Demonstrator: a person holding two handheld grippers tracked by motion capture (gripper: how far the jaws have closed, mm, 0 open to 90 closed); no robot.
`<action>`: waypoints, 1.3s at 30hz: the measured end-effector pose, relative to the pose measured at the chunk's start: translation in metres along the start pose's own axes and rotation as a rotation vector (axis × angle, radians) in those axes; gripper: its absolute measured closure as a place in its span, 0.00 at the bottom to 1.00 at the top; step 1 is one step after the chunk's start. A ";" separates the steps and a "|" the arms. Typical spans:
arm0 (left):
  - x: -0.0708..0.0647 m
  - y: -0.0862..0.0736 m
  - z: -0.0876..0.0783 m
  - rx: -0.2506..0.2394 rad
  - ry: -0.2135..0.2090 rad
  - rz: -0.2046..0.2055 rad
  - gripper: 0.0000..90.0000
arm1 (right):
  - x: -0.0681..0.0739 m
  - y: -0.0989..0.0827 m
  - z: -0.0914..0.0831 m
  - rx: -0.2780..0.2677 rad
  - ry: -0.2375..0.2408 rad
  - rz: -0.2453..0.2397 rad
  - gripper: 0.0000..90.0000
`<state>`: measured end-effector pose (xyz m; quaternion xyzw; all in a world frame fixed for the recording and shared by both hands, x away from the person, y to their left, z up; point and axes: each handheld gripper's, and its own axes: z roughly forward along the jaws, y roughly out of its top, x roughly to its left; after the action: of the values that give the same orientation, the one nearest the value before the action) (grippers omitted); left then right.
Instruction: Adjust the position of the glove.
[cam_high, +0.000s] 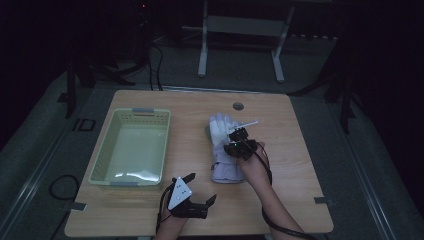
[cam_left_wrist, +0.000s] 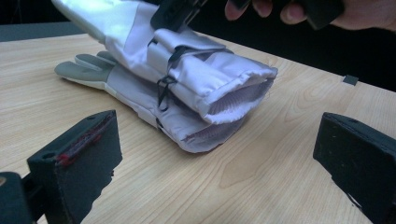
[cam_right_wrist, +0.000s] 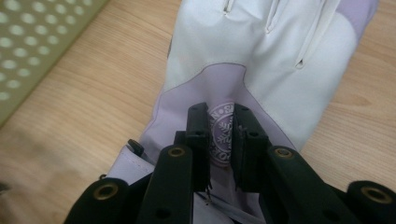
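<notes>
Two white-and-lilac gloves (cam_high: 223, 147), stacked, lie on the wooden surface (cam_high: 290, 150) at 3 o'clock from the green basket (cam_high: 132, 147). Right gripper (cam_high: 239, 136) rests on the upper glove, jaws nearly closed pinching its fabric. Left gripper (cam_high: 197, 192) at 7 o'clock, jaws wide apart, empty

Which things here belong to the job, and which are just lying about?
In the job: pair of gloves, stacked; right gripper closed on the top glove; green basket.
Lying about: left gripper, open; table.
</notes>
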<state>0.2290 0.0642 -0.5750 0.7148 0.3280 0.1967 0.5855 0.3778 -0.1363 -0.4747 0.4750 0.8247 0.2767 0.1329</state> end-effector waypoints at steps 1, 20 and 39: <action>0.000 0.000 0.000 0.000 0.000 0.000 0.01 | 0.000 0.000 0.003 0.006 0.002 0.004 0.87; 0.000 0.000 0.000 0.002 -0.003 0.001 0.01 | -0.003 -0.006 0.018 -0.014 0.016 -0.029 0.63; 0.001 0.000 0.000 0.003 -0.006 -0.012 0.01 | -0.026 -0.014 -0.002 -0.099 0.082 -0.111 0.14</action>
<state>0.2299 0.0644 -0.5749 0.7142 0.3309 0.1906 0.5866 0.3801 -0.1646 -0.4828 0.4096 0.8399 0.3284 0.1377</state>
